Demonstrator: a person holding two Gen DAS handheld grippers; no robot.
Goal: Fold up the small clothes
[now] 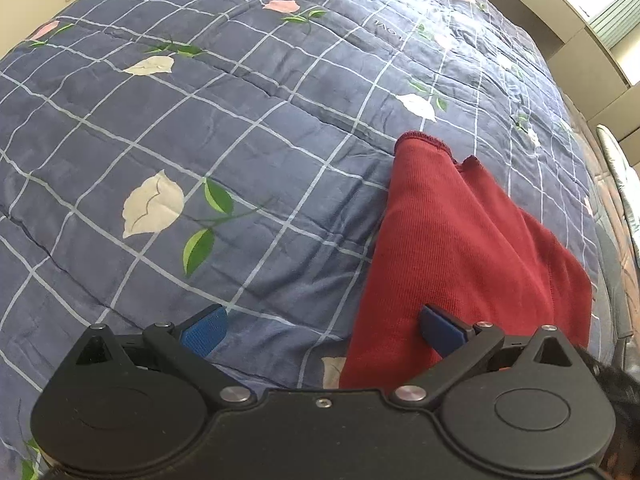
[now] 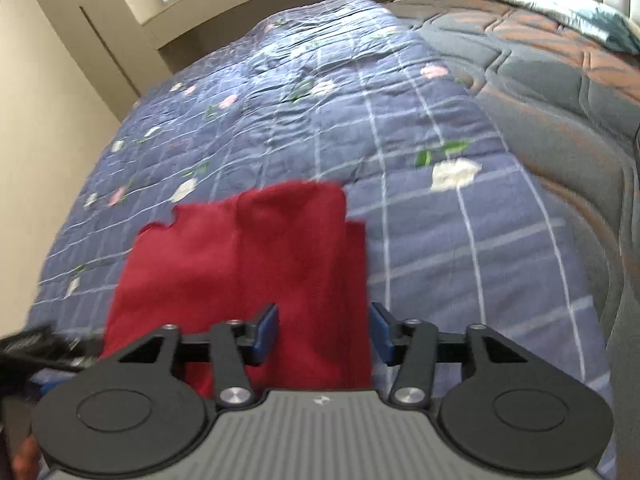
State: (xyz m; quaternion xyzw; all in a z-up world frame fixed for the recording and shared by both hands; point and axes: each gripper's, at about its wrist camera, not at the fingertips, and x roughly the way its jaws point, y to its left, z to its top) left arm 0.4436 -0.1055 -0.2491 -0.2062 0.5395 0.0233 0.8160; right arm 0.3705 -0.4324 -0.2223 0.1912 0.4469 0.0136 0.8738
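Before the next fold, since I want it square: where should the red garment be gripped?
Take the red garment at its far stitched hem, coming from the near side with jaws straddling the edge. That hem lies flat and exposed on the quilt, probably the easiest place to pinch a layer. Both grippers hover open near the closer end.

Folded red garment (image 1: 460, 240) on bed

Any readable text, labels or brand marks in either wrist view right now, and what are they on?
Printed word on the blue quilt, near its far edge at: upside down, too blurred to read.
Small pale logo on the right hand-held gripper body at: a symbol, no letters.
Red garment: none visible.
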